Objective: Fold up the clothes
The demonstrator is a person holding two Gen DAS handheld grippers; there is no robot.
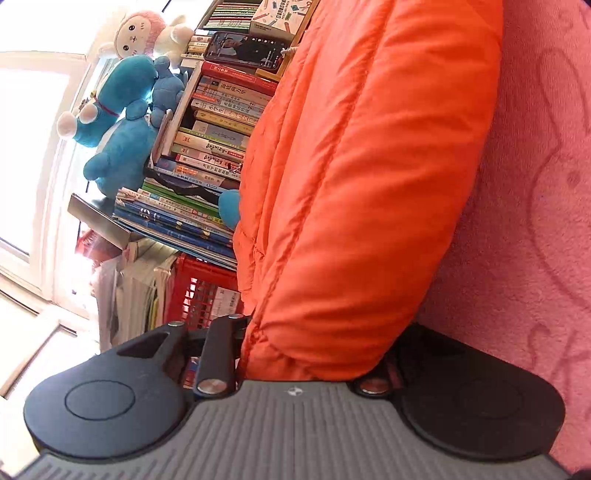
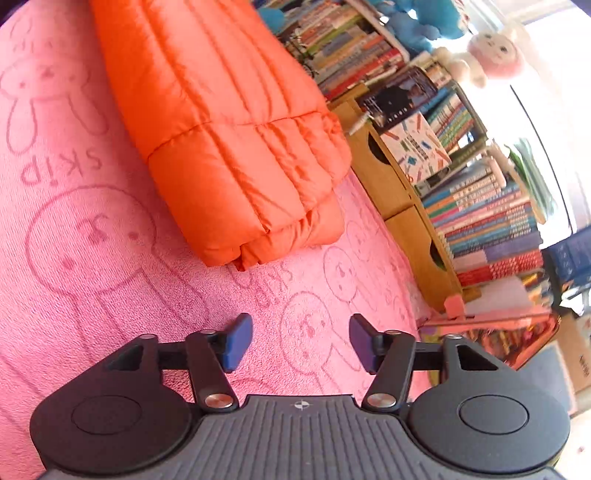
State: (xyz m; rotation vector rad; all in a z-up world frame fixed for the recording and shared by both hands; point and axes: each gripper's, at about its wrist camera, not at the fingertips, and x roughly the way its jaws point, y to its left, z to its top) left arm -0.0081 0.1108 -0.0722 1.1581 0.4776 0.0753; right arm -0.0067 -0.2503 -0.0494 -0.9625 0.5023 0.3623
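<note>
A puffy orange quilted jacket (image 1: pixel 351 177) lies folded on a pink fleece blanket (image 1: pixel 535 221). My left gripper (image 1: pixel 314 354) is pressed into the jacket's near edge. The fabric bulges over both fingertips and hides them, and the jaws look closed on it. In the right wrist view the jacket's (image 2: pixel 229 140) folded end points toward me. My right gripper (image 2: pixel 301 341) hovers open over the blanket (image 2: pixel 92 258), a short way in front of that end, holding nothing. Its blue pads (image 2: pixel 238 341) are clearly apart.
Stacks of books (image 1: pixel 214 147) and a phone (image 1: pixel 247 50) stand just beyond the bed edge, with blue (image 1: pixel 118 122) and pink-white plush toys (image 1: pixel 140 33) by a bright window. A red crate (image 1: pixel 207 291) sits below. A wooden box (image 2: pixel 402 206) and more books (image 2: pixel 487 221) line the right side.
</note>
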